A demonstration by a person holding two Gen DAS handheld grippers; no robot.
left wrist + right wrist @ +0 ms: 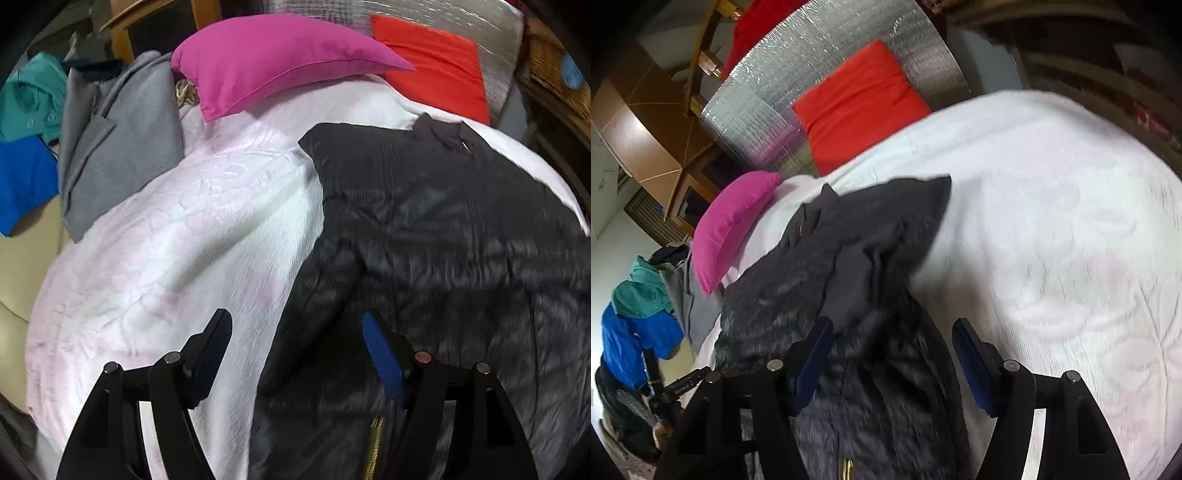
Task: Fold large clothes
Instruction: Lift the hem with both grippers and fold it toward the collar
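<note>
A black quilted jacket (436,236) lies spread on a bed covered by a white bedspread (177,236). Its shell is shiny and stitched in narrow horizontal channels, and a gold zipper (375,446) runs down its front at the near edge of the left wrist view. In that view the jacket fills the right half of the bed, collar toward the far end. In the right wrist view the same jacket (849,295) sits left of centre, with one matte dark panel, probably a sleeve or a folded-over flap, lying across its upper part; blur makes that hard to settle.

The left gripper (297,328) hovers over the jacket's left edge with its fingers wide apart and nothing between them, one finger above the bedspread and the other above the black fabric. The right gripper (892,336) is likewise spread open over the jacket's lower front, holding nothing.

The bedspread is embossed with raised floral swirls and shows a faint pink tint. At the far end a magenta pillow (273,62) rests on it, and a red-orange cushion (436,66) leans against a silver foil-like panel (812,66). At the far left of the bed lies a grey garment (122,147) with a lapel-like fold, and beyond it are a teal garment (29,99) and a bright blue garment (22,181).
</note>
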